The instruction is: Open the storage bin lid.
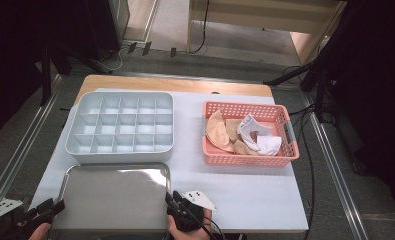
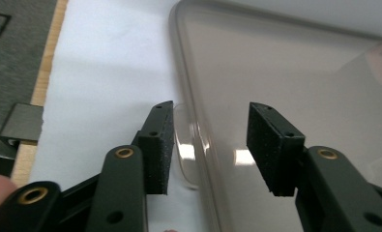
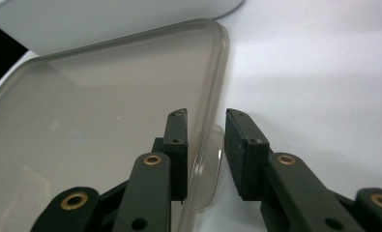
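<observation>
High view is showing the divided bin (image 1: pixel 120 125) & pink basket (image 1: pixel 250 134) beyond the lid (image 1: pixel 116 196). Left gripper (image 2: pixel 210 145) is straddling the lid's (image 2: pixel 295 96) edge tab w/ jaws apart, not pinching. Right gripper (image 3: pixel 205 152) is sitting over the opposite tab, jaws narrow, pads not touching the lid (image 3: pixel 96 125).

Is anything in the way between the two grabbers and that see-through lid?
No. The left gripper and the right gripper each straddle a side tab of the clear lid, with only air between pads and plastic. The jaws are not yet clamped.

The right gripper (image 3: pixel 205 154) straddled the clear lid's (image 3: pixel 96 130) edge, one of its jaws over the lid, the other over the white counter (image 3: pixel 314 72) (a small tab lay between them). A pale grey box (image 3: pixel 106 21) sat beyond the lid.
</observation>
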{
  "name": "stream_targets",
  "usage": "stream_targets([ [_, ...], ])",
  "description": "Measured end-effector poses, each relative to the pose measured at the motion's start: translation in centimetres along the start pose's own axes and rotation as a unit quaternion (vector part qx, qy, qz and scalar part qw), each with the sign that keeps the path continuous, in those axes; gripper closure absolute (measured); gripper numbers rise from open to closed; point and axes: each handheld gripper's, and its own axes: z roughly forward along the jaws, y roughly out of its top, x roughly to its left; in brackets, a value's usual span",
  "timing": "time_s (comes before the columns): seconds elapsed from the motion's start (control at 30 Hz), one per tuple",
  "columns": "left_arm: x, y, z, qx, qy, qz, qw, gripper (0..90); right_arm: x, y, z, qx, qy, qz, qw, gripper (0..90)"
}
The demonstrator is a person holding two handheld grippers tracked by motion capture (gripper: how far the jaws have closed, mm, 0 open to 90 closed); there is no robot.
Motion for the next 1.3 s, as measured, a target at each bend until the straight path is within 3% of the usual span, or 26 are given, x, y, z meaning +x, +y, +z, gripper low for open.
stream_targets([
  [0.17,-0.4,-0.1,0.1,-0.003,0.016,0.019,0.9997,60.1,0.0,0.1,0.1,-0.003,0.0,-0.015,0.9999,72.3],
  [0.27,-0.6,-0.2,0.2,-0.009,0.02,0.042,0.9989,56.1,0.2,0.1,0.2,-0.002,-0.003,-0.03,0.9995,71.5],
  [0.37,-0.6,-0.1,0.1,-0.033,0.022,0.045,0.9982,51.6,0.1,0.3,0.2,-0.002,-0.006,-0.035,0.9994,66.6],
  [0.53,-0.8,0.3,-0.4,-0.072,0.009,0.048,0.9962,44.8,-0.1,0.7,-0.4,-0.023,-0.013,-0.05,0.9984,61.0],
  [0.73,-2.2,1.1,-0.2,-0.107,-0.015,0.068,0.9918,34.9,-0.4,2.0,-1.2,-0.055,-0.002,-0.07,0.996,51.8],
  [0.83,-3.1,1.5,0.2,-0.108,-0.027,0.077,0.9908,29.0,-0.5,2.9,-1.8,-0.059,0.002,-0.078,0.9952,46.4],
  [1.0,-4.7,2.4,1.1,-0.089,-0.042,0.079,0.9919,20.8,-0.8,4.4,-2.9,-0.068,-0.002,-0.089,0.9937,38.1],
  [1.07,-5.1,2.8,1.4,-0.088,-0.052,0.073,0.9921,13.8,-1.1,5.0,-3.3,-0.071,0.0,-0.09,0.9934,33.7],
  [1.3,-6.7,4.0,2.5,-0.092,-0.082,0.066,0.9902,2.0,-2.5,7.0,-4.6,-0.083,-0.006,-0.089,0.9925,19.9],
])
